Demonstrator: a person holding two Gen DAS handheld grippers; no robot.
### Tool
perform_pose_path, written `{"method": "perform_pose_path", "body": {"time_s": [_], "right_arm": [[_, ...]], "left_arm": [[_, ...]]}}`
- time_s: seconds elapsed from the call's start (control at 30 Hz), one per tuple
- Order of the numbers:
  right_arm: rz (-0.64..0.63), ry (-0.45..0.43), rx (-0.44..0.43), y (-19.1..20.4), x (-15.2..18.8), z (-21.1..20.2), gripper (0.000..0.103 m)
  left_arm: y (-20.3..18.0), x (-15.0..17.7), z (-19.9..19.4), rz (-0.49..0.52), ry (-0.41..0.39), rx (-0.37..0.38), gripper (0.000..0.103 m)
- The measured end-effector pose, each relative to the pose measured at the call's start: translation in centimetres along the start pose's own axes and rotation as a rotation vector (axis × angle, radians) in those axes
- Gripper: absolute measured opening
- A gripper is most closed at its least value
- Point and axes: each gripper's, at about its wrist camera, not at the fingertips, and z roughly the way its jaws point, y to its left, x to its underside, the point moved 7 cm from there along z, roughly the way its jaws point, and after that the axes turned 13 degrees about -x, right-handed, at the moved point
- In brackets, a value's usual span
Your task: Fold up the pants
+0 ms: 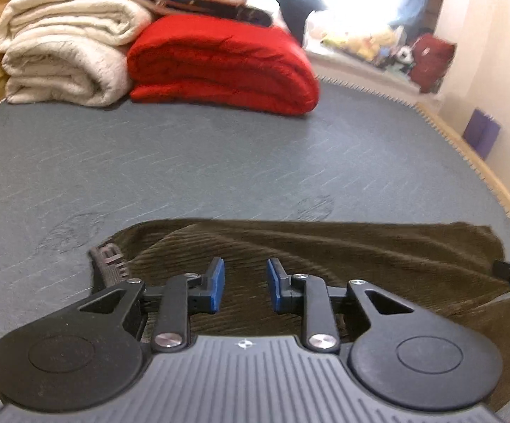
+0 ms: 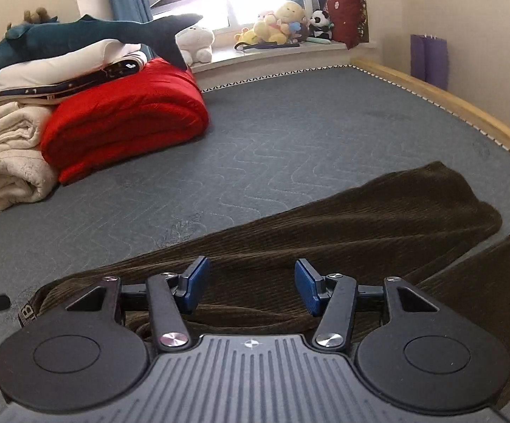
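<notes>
- The left gripper point(image 1: 245, 287) hangs low over the pants point(image 1: 343, 257), its jaws parted with nothing between the blue pads point(image 1: 217, 283); brown corduroy shows through the gap.
- The right gripper point(image 2: 251, 287) sits the same way over the pants point(image 2: 325, 243), jaws spread wider and holding nothing.
- The pants lie on the near part of the grey mattress point(image 2: 255, 148), spread out, not yet folded as far as the views show. In the right view one leg runs away from the gripper toward the wooden bed rail point(image 2: 449, 105), and a second leg lies just beside it, nearer the mattress edge.
- A lettered waistband point(image 1: 108, 264) shows at the left end of the pants, just left of the left gripper.
- Judged from the ribs and the soft ripples, the cloth is thick corduroy: limp, of moderate weight, not fragile and not slippery. It will likely sag and drag on the quilted mattress rather than slide.
- A pinch at the waistband, where the cloth is doubled and firmer, looks like the surest hold for one gripper; the hem end of the legs suits the other. A pinch in the middle of a leg may lift only the top layer.
- Well beyond the pants, a folded red blanket point(image 2: 128, 120) rests on the mattress, touching a cream blanket point(image 2: 4, 162) beside it.
- Farthest from the pants, a plush shark point(image 2: 89, 35) lies on that pile and soft toys point(image 2: 279, 23) line the window sill.
</notes>
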Motion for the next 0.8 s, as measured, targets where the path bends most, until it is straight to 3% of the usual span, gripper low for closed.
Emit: {"method": "perform_pose_path", "body": {"time_s": [0.13,0.2,0.27,0.33,0.43,0.53,0.8], "right_arm": [[0.054,0.001,-0.044,-0.7,0.8,1.1,0.056],[0.093,-0.057,-0.106,-0.9,0.2,0.5,0.056],[0.089,-0.123,-0.155,-0.8,-0.4,-0.1,0.056],[0.081,-0.123,-0.177,-0.5,-0.7,0.2,0.056],[0.092,-0.072,-0.119,-1.1,-0.4,1.9,0.056],[0.141,0.008,-0.040,-2.2,0.5,4.2,0.056],[0.235,0.079,-0.043,-3.1,0.7,7.3,0.056]], "left_arm": [[-0.5,2.9,1.4,0.080,-0.063,-0.040,0.029],[-0.7,4.5,3.7,0.128,0.037,-0.091,0.029],[-0.6,4.1,4.3,0.087,0.049,-0.068,0.029],[-0.3,2.9,4.4,0.060,0.032,-0.059,0.029],[0.6,0.9,4.8,0.039,-0.010,-0.093,0.029],[3.0,-0.4,6.5,-0.058,-0.004,-0.132,0.029],[7.4,-1.3,12.0,-0.214,0.092,-0.194,0.029]]}}
